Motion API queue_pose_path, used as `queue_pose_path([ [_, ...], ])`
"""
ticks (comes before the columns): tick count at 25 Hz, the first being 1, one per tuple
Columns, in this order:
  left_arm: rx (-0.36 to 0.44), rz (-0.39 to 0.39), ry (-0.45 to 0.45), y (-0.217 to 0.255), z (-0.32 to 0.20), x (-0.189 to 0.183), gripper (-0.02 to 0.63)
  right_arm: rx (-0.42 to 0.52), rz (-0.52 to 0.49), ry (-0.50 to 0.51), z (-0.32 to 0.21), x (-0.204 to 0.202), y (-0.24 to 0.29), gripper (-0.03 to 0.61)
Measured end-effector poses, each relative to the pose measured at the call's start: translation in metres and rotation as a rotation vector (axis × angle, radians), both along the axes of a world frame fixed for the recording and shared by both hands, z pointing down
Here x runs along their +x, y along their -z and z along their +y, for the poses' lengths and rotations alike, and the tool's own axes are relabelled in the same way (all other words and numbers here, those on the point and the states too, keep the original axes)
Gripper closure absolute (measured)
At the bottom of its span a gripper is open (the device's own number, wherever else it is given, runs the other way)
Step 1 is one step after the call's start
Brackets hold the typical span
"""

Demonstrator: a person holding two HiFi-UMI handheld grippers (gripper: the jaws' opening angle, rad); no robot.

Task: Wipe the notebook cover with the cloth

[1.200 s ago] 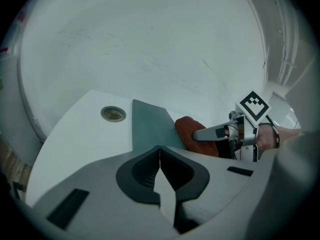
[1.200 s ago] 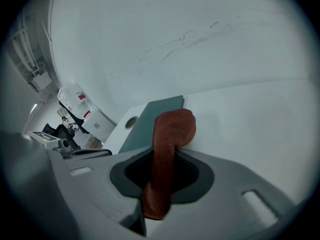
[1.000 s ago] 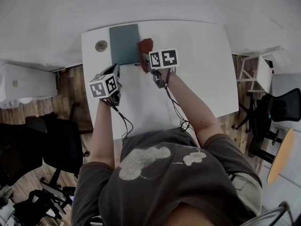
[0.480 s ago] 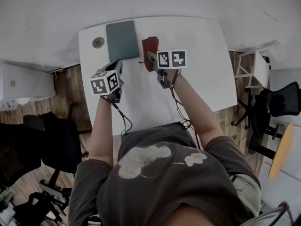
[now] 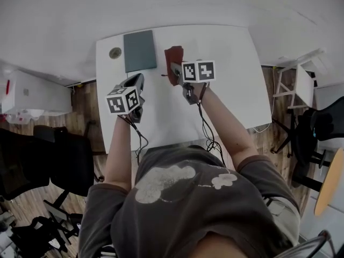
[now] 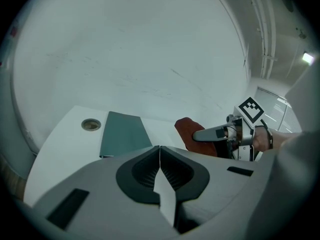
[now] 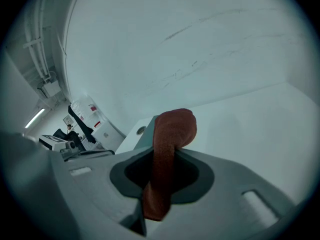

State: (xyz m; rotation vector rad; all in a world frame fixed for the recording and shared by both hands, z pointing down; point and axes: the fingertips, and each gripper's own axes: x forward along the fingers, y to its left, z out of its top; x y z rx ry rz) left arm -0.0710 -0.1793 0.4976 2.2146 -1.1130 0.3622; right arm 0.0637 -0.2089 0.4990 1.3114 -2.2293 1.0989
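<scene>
Since a second ago, the one rust-red cloth (image 5: 173, 55) has been drawn off the notebook's right edge, which it then touched, and is now seen just to the right of it with a strip of bare table between them. The left gripper has likewise been pulled back from the notebook's near edge.

One white rectangular table (image 5: 231, 79) is seen from above. On its far left part one dark grey-green notebook (image 5: 140, 50) lies flat and closed, with nothing on its cover.

Two grippers are held over the table. The left gripper (image 5: 138, 79) is kept near the notebook's near edge but apart from it; its jaws are pressed together with nothing between them. The right gripper (image 5: 174, 69) is held to the right of the notebook, and its jaws are pinched on the cloth, which bulges out beyond the jaw tips as a folded lump. Whether the cloth touches the table cannot be told.

One round cable hole (image 5: 115, 52) is set in the table just left of the notebook.
</scene>
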Motion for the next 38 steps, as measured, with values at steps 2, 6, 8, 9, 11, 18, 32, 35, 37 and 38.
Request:
queue_pose_path([
  [2, 0.011, -0.009, -0.003, 0.004, 0.013, 0.011, 0.62, 0.007, -0.007, 0.013, 0.011, 0.008, 0.004, 0.497],
  [6, 0.035, -0.02, 0.001, 0.011, 0.039, 0.032, 0.62, 0.02, -0.027, 0.019, 0.036, 0.027, 0.012, 0.497],
  [8, 0.044, -0.022, 0.004, 0.015, 0.051, 0.039, 0.62, 0.028, -0.033, 0.021, 0.048, 0.035, 0.015, 0.497],
  [9, 0.05, -0.024, 0.005, 0.018, 0.056, 0.042, 0.62, 0.033, -0.037, 0.021, 0.053, 0.039, 0.018, 0.497],
  [11, 0.063, -0.028, 0.009, 0.025, 0.066, 0.049, 0.62, 0.042, -0.049, 0.02, 0.064, 0.048, 0.023, 0.498],
  [18, 0.101, -0.027, 0.01, 0.047, 0.106, 0.084, 0.62, 0.064, -0.076, 0.032, 0.111, 0.079, 0.038, 0.498],
  [32, 0.151, -0.029, 0.027, 0.061, 0.211, 0.141, 0.62, 0.142, -0.078, 0.082, 0.22, 0.122, 0.049, 0.499],
  [35, 0.142, -0.034, 0.032, 0.06, 0.225, 0.145, 0.62, 0.138, -0.084, 0.067, 0.233, 0.128, 0.042, 0.499],
  [37, 0.137, -0.041, 0.032, 0.06, 0.231, 0.147, 0.62, 0.137, -0.087, 0.054, 0.238, 0.132, 0.04, 0.499],
  [38, 0.133, -0.043, 0.031, 0.061, 0.233, 0.147, 0.62, 0.138, -0.089, 0.047, 0.24, 0.134, 0.039, 0.499],
])
